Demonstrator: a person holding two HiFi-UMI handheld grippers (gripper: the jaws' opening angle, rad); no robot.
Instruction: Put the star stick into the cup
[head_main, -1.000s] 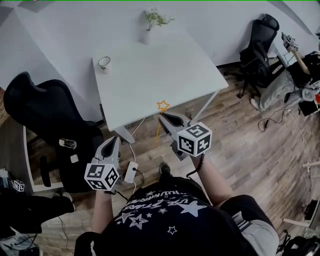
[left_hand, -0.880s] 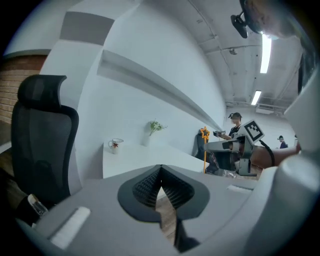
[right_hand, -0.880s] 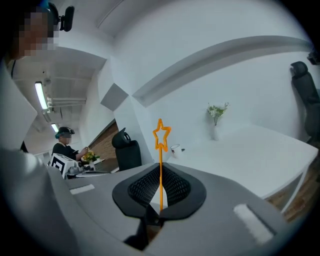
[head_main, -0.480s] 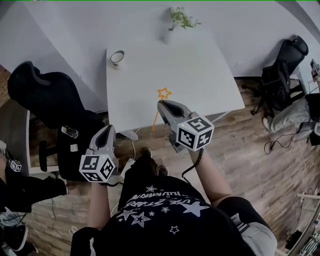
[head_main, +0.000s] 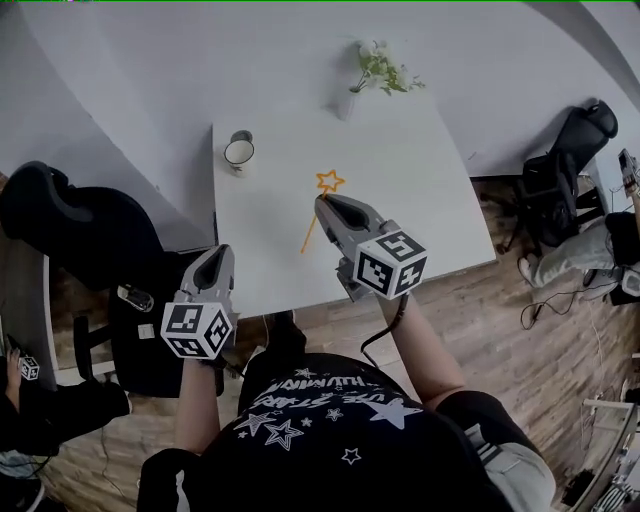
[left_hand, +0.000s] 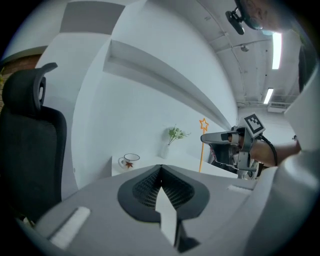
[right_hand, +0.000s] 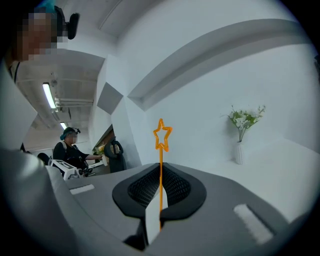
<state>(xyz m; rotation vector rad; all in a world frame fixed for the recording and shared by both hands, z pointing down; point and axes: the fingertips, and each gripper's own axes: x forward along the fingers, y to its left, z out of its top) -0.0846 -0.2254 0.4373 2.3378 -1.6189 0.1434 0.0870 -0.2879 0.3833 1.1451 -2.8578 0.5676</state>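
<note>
Right claw (head_main: 322, 203) pinches the orange star stick (right_hand: 160, 162) upright over the white table (head_main: 420, 190), left claw (head_main: 214, 252) pressed shut and empty, mug (head_main: 238, 152) well apart, white vase (head_main: 347, 103) holding green sprigs (head_main: 385, 70).

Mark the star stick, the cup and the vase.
star stick (right_hand: 160, 167): right gripper view, on the shaft below the star.
cup (head_main: 239, 152): head view, on its open top.
vase (right_hand: 239, 153): right gripper view, on its white body.

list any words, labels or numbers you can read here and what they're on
On the black t-shirt with white stars: white lettering, upside down, too blurred to read.
Marker cubes on left gripper and right gripper: square black-and-white patterns, no letters.
On the white cup with handle: reddish motif, no words.
</note>
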